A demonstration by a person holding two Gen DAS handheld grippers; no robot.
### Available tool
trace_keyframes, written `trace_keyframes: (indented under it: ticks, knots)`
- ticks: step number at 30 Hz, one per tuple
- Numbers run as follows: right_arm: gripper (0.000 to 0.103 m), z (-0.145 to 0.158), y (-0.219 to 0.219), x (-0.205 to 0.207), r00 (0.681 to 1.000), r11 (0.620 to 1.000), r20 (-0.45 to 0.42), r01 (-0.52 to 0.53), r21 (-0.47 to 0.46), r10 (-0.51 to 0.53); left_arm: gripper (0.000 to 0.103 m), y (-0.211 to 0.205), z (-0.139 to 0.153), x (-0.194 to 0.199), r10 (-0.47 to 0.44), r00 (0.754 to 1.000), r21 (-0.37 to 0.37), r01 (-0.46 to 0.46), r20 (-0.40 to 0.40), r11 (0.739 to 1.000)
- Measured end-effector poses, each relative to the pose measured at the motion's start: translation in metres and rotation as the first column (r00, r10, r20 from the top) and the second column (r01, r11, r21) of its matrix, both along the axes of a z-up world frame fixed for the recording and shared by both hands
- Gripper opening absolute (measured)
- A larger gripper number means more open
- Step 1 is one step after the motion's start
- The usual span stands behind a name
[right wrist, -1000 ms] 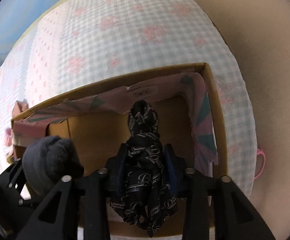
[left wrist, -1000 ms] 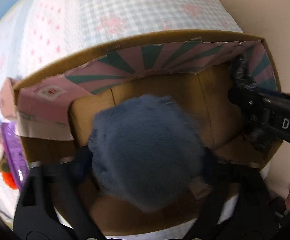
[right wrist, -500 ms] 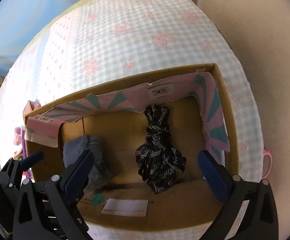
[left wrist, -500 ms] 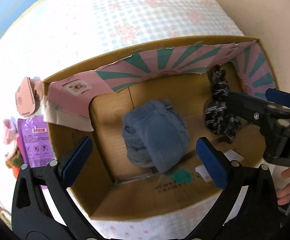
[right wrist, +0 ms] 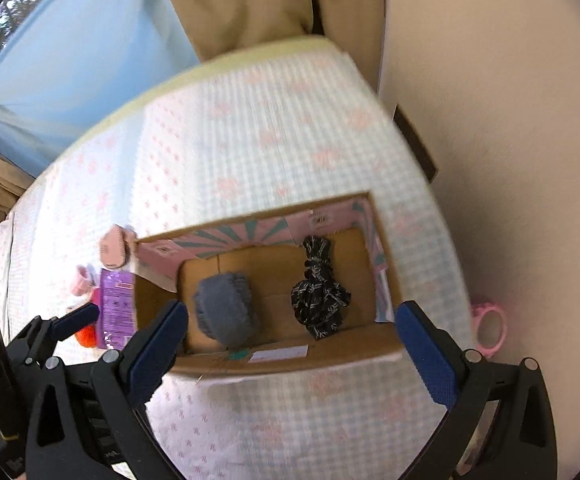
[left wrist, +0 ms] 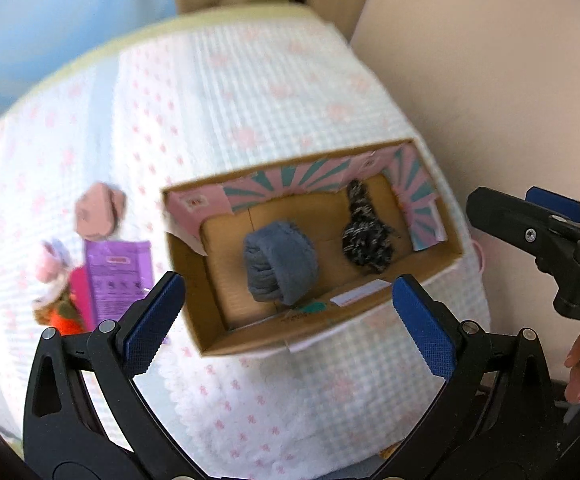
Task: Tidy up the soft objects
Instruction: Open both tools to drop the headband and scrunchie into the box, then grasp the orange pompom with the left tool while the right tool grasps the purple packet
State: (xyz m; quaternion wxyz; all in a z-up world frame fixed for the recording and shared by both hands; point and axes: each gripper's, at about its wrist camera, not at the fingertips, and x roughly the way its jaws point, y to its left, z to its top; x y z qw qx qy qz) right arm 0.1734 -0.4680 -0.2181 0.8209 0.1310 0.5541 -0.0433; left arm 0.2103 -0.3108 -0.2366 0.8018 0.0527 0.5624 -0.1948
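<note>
An open cardboard box [left wrist: 369, 314] [right wrist: 290, 362] with pink and teal flaps sits on the checked bedspread. Inside lie a rolled grey-blue fuzzy cloth [left wrist: 280, 266] [right wrist: 226, 314] on the left and a knotted black patterned cloth [left wrist: 365, 234] [right wrist: 319, 300] on the right. My left gripper [left wrist: 288, 320] is open and empty, held high above the box's near side. My right gripper [right wrist: 291, 344] is open and empty too, also well above the box. The right gripper shows at the right edge of the left wrist view [left wrist: 537, 236].
Left of the box lie a pink soft item [left wrist: 98, 212] [right wrist: 114, 246], a purple packet [left wrist: 116, 276] [right wrist: 116, 306], a small pink toy [left wrist: 50, 268] and an orange item [left wrist: 64, 318]. A pink ring [right wrist: 489, 328] lies off the bed's right edge by the beige wall.
Both grippers opened and let the grey-blue cloth and the black cloth drop into the box, then pulled up and back, so the box now looks much smaller.
</note>
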Motion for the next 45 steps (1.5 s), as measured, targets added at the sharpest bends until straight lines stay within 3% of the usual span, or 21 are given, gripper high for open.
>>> trace_keyframes:
  ticks: [11,16,20,25,32,40,45]
  knots:
    - [0.103,0.131,0.034,-0.097,0.977,0.993,0.213,0.035,-0.114,-0.010,0.103,0.069,0.137,-0.069,0.081,0.973,-0.090,-0.063,0.218,0.994]
    - [0.103,0.168,0.050,-0.132,0.956,0.991,0.292,0.049,-0.127,-0.009,0.103,0.109,0.173,-0.097,0.147,0.946,-0.133,-0.113,0.290,0.985]
    - [0.103,0.186,0.068,-0.146,0.930,0.987,0.363,0.009,-0.163,0.051,0.103,0.142,0.195,-0.118,0.220,0.918,-0.152,-0.179,0.330,0.972]
    - [0.103,0.197,0.094,-0.145,0.891,0.986,0.436,-0.067,-0.152,0.128,0.103,0.176,0.202,-0.134,0.315,0.877,-0.148,-0.279,0.364,0.949]
    - [0.103,0.189,0.134,-0.122,0.841,0.974,0.492,-0.197,-0.109,0.225,0.103,0.233,0.190,-0.149,0.469,0.808,-0.151,-0.446,0.357,0.882]
    - [0.103,0.139,0.177,-0.081,0.843,0.937,0.438,-0.350,0.010,0.311,0.103,0.276,0.142,-0.143,0.591,0.756,-0.135,-0.579,0.282,0.804]
    - [0.103,0.089,0.205,-0.048,0.866,0.900,0.362,-0.414,0.134,0.344,0.103,0.296,0.107,-0.125,0.628,0.741,-0.125,-0.618,0.239,0.776]
